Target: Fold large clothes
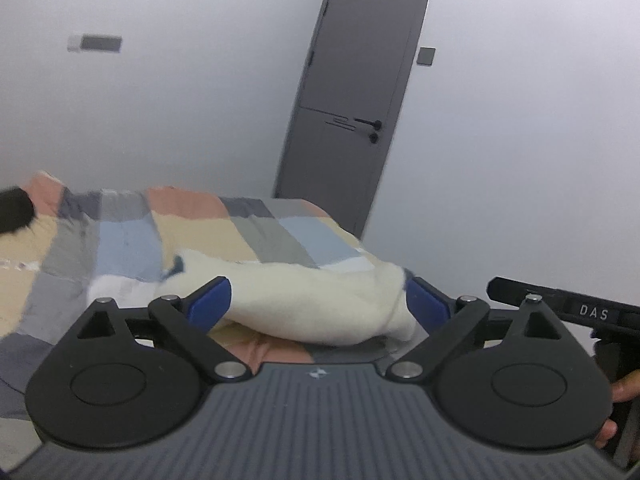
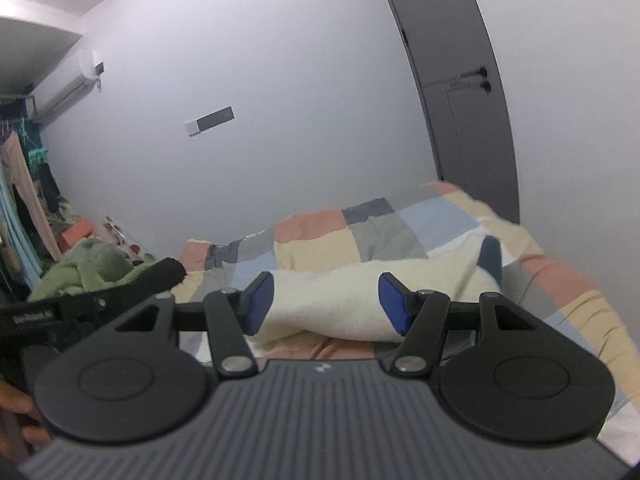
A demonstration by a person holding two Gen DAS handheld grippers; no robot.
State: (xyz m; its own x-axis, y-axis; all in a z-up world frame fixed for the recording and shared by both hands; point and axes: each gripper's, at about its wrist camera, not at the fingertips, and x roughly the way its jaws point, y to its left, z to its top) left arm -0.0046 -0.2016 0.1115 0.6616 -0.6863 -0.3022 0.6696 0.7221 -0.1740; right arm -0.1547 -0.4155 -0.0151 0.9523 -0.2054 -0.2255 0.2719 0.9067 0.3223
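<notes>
A cream fleece garment (image 1: 312,300) lies bunched in a long roll on the patchwork quilt (image 1: 224,232), with a dark teal cuff (image 1: 178,265) at its left end. My left gripper (image 1: 319,302) stands wide open just before it. Its blue pads (image 1: 212,300) flank the roll, and the cloth's right end laps over the other pad's tip. In the right wrist view the same garment (image 2: 332,296) lies beyond my right gripper (image 2: 327,302). That gripper is open and its blue pads (image 2: 260,300) do not press the cloth. The blue cuff (image 2: 490,256) shows at the far right end.
A grey door (image 1: 352,112) stands behind the bed's far corner. A green garment heap (image 2: 84,268) and hanging clothes (image 2: 20,200) are at the left. The other gripper's black body (image 1: 592,312) and a hand (image 1: 624,392) show at the right edge.
</notes>
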